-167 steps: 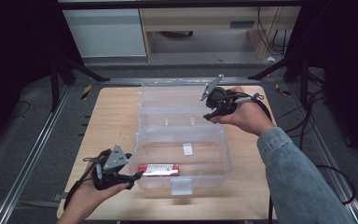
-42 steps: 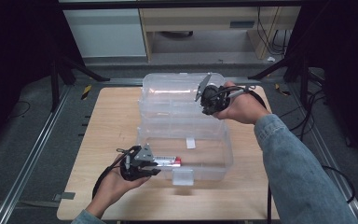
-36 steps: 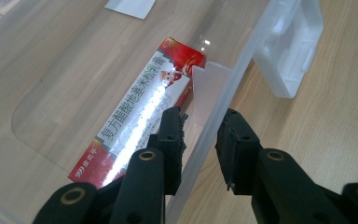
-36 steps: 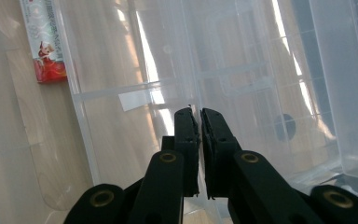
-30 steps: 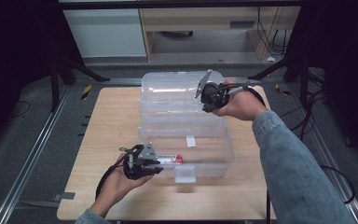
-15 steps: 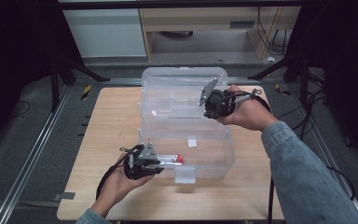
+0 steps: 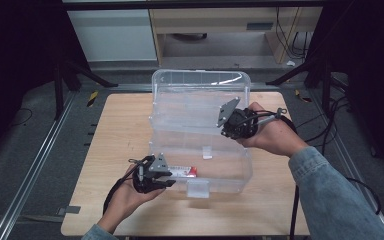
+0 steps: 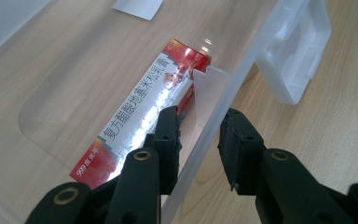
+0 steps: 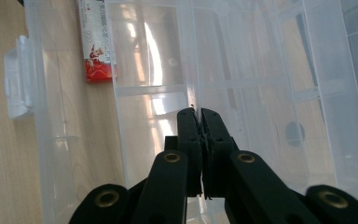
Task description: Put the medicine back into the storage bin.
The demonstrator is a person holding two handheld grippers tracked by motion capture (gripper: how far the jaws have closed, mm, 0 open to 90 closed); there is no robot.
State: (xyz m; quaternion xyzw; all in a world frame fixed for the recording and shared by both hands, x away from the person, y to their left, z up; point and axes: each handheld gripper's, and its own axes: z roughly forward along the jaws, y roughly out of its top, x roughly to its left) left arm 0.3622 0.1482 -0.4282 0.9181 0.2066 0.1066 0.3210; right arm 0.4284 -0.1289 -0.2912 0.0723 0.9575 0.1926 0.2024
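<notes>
A clear plastic box (image 7: 230, 167) stands on the wooden table (image 7: 120, 130), its hinged lid (image 7: 200, 95) raised and tilted forward over the base. A red and white carton (image 7: 182, 172) lies inside along the front wall (image 8: 214, 112). My left gripper (image 7: 170, 179) is at the box's front left corner. Its jaws (image 8: 198, 126) stand open astride that wall, one inside beside the carton (image 8: 140, 107), one outside. My right gripper (image 7: 224, 133) is shut on the lid's right edge (image 9: 193, 60), seen between its jaws (image 9: 199, 114). The carton (image 9: 95, 42) lies far below it.
A white latch (image 7: 197, 187) hangs at the middle of the box's front. A small white label (image 7: 207, 152) lies inside the base. Cables (image 7: 330, 125) trail off the table's right side. A cabinet and dark frame legs stand behind the table.
The right gripper has swung the lid up from lying flat behind the base and now tips it forward. The left gripper moved from the table's left to the front wall and stays there.
</notes>
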